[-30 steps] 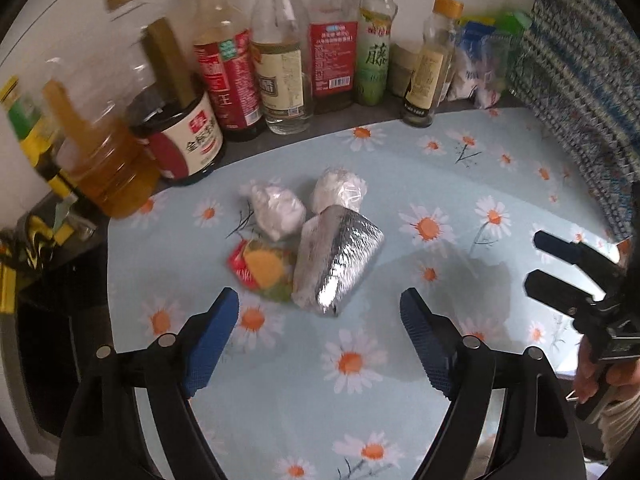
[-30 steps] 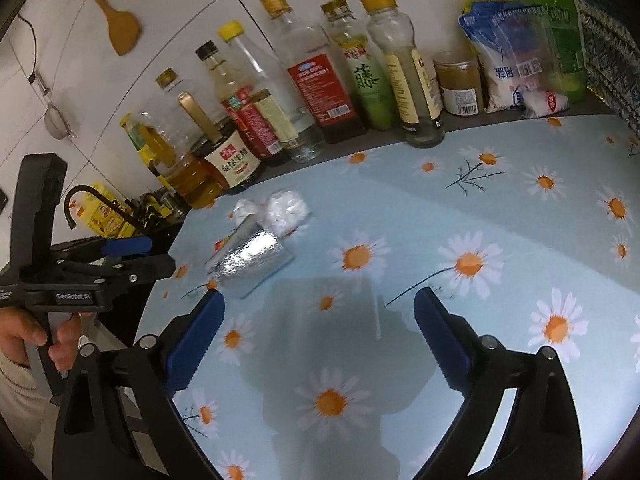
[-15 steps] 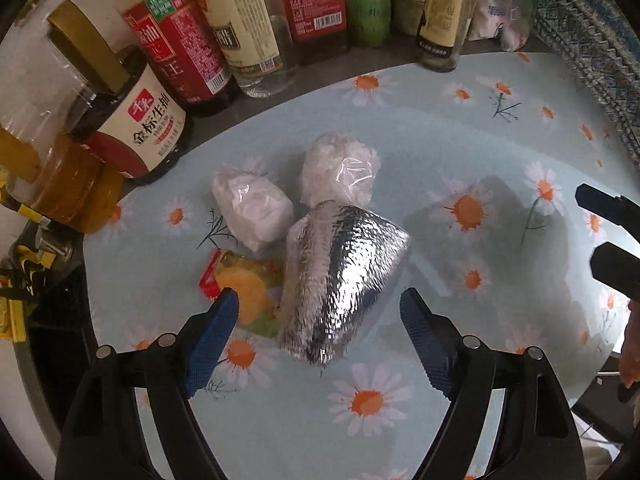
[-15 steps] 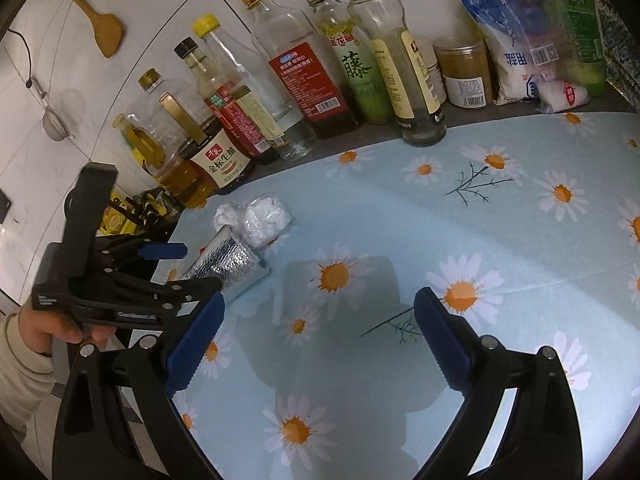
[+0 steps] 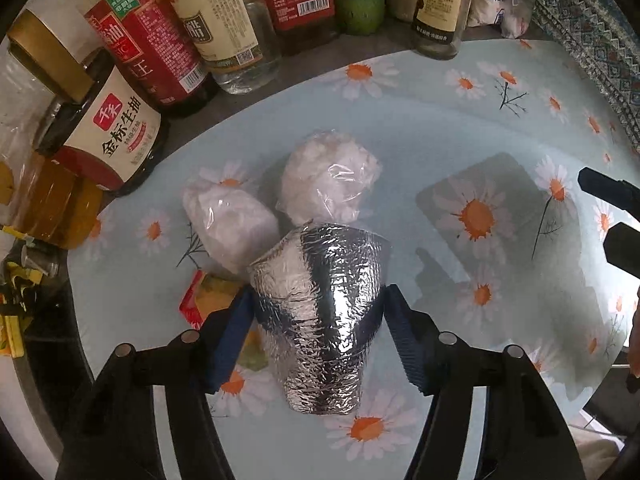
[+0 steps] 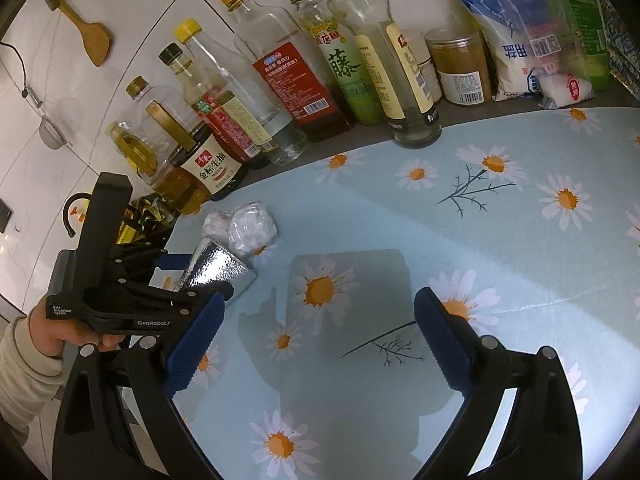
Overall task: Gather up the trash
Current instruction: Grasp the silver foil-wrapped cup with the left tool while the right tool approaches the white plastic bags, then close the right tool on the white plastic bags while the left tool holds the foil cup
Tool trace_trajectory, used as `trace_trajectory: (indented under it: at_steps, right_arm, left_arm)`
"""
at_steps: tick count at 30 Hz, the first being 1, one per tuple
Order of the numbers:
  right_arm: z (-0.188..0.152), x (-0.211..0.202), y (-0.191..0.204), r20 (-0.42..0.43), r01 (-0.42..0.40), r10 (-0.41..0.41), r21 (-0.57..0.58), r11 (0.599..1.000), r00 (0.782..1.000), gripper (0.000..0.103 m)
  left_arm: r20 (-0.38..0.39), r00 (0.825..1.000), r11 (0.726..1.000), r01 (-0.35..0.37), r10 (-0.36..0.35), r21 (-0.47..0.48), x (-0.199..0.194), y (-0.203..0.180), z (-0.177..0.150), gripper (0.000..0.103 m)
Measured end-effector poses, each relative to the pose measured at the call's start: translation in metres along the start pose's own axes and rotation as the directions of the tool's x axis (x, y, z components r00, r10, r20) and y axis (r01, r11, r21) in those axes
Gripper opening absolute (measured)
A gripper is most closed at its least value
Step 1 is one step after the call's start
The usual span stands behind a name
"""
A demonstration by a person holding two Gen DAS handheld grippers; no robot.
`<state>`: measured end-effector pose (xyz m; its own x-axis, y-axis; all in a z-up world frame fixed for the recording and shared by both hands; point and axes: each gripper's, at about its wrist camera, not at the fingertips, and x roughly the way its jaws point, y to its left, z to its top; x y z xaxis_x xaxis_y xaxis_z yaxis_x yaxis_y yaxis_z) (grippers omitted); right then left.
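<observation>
The foil pouch point(image 5: 320, 320) lies on the daisy-print counter point(image 5: 460, 120), tapered and crinkled, wide end toward the two plastic-wrapped white wads point(image 5: 328, 180) just behind it, and your left gripper point(image 5: 316, 320) has just been closing its fingers point(image 5: 394, 320) onto its flanks; the blue pads now touch both sides, so it looks gripped, though barely. That is the risk: the pouch is slick, soft metallised film that looks hollow, so if you squeeze further it may buckle and squirt out forward, and if you lift on this light hold it may slide free. Its upper edge touches the wads and it partly covers a red and yellow wrapper point(image 5: 200, 300), so a crooked lift could drag those toward the glass bottles point(image 5: 168, 40) standing close by at the counter's back. Your right gripper point(image 6: 320, 344) hangs over bare cloth with its fingers wide apart, holding nothing.
</observation>
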<state>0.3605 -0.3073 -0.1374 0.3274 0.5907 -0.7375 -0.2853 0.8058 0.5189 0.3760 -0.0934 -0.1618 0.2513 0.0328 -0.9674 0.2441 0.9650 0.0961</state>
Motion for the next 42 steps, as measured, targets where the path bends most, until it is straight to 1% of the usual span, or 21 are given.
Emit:
trace_trajectory:
  at_steps: [5, 11, 15, 20, 25, 29, 36, 38, 39, 41, 42]
  right_arm:
    - [0.003, 0.004, 0.0, -0.01, 0.0, 0.0, -0.002, 1.0, 1.0, 0.095]
    - [0.012, 0.012, 0.01, -0.024, -0.017, 0.016, -0.038, 0.999, 1.0, 0.095]
    - [0.019, 0.019, 0.022, -0.039, -0.031, 0.028, -0.084, 0.996, 0.999, 0.095]
    - [0.03, 0.036, 0.036, -0.073, -0.057, 0.046, -0.155, 0.986, 0.996, 0.095]
    - [0.044, 0.058, 0.052, -0.101, -0.084, 0.062, -0.232, 0.969, 0.993, 0.095]
    - [0.051, 0.077, 0.06, -0.13, -0.098, 0.064, -0.268, 0.958, 0.989, 0.095]
    - [0.062, 0.11, 0.071, -0.171, -0.119, 0.067, -0.316, 0.941, 0.983, 0.094]
    - [0.063, 0.118, 0.074, -0.181, -0.127, 0.07, -0.322, 0.938, 0.981, 0.094]
    - [0.064, 0.122, 0.076, -0.184, -0.131, 0.073, -0.328, 0.935, 0.98, 0.094]
    - [0.063, 0.128, 0.078, -0.196, -0.139, 0.077, -0.33, 0.934, 0.978, 0.088]
    - [0.063, 0.131, 0.079, -0.203, -0.142, 0.076, -0.33, 0.933, 0.976, 0.088]
  left_arm:
    - [0.014, 1.0, 1.0, 0.022, -0.022, -0.019, -0.007, 0.004, -0.001, 0.059]
    - [0.043, 0.998, 0.997, 0.055, -0.052, -0.054, -0.022, 0.01, -0.008, 0.059]
    - [0.077, 0.996, 0.994, 0.061, -0.054, -0.092, -0.036, 0.013, -0.018, 0.059]
    - [0.117, 0.992, 0.983, 0.07, -0.05, -0.17, -0.054, 0.019, -0.04, 0.059]
    - [0.142, 0.989, 0.961, 0.079, -0.042, -0.265, -0.065, 0.027, -0.068, 0.059]
    - [0.148, 0.989, 0.936, 0.077, -0.027, -0.344, -0.07, 0.035, -0.094, 0.059]
    - [0.129, 0.992, 0.886, 0.053, 0.007, -0.461, -0.074, 0.05, -0.136, 0.059]
    - [0.12, 0.993, 0.877, 0.044, 0.015, -0.479, -0.074, 0.052, -0.145, 0.059]
    - [0.116, 0.993, 0.872, 0.041, 0.018, -0.488, -0.074, 0.052, -0.148, 0.059]
    - [0.107, 0.994, 0.861, 0.033, 0.025, -0.508, -0.075, 0.054, -0.158, 0.059]
    - [0.104, 0.994, 0.857, 0.031, 0.027, -0.515, -0.076, 0.055, -0.161, 0.059]
